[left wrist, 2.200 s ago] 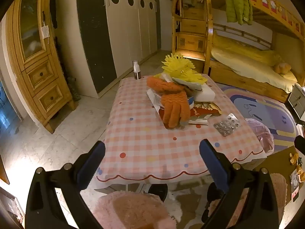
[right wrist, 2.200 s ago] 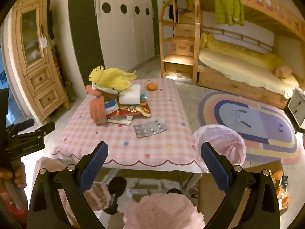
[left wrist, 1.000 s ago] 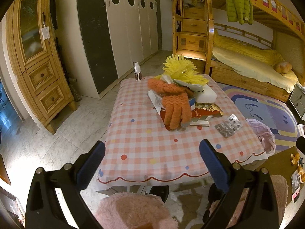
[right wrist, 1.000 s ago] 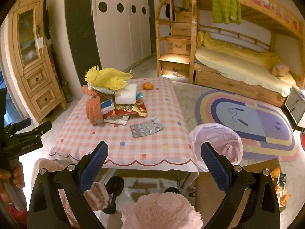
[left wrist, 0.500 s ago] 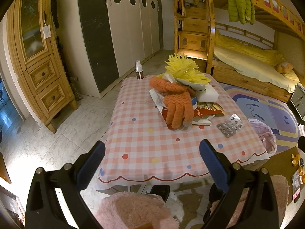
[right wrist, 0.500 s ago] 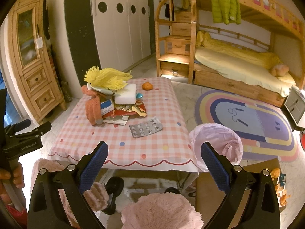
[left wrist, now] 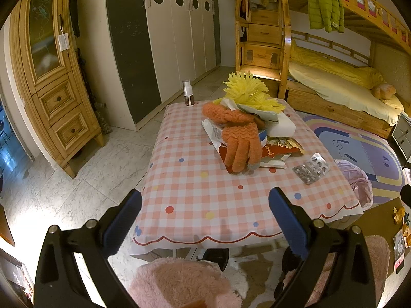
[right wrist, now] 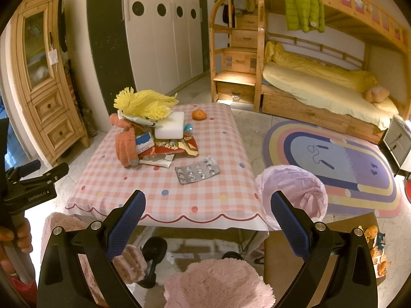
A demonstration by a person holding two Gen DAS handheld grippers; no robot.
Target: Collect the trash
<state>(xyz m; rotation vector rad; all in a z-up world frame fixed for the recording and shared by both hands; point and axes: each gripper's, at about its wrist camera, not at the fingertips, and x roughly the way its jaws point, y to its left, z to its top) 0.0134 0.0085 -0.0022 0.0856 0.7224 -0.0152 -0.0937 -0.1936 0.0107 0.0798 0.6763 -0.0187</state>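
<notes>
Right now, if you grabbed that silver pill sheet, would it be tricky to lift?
Probably: the blister pack lies flat on the tablecloth, so fingers may slide over it. It looks thin, light and foil-slick, likely bending when pinched.

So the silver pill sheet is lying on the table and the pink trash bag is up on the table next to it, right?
Not quite. The silver pill sheet does lie on the table, but the pink trash bag is not on it. It stands on the floor beside the table's edge, as the right wrist view shows.
</notes>
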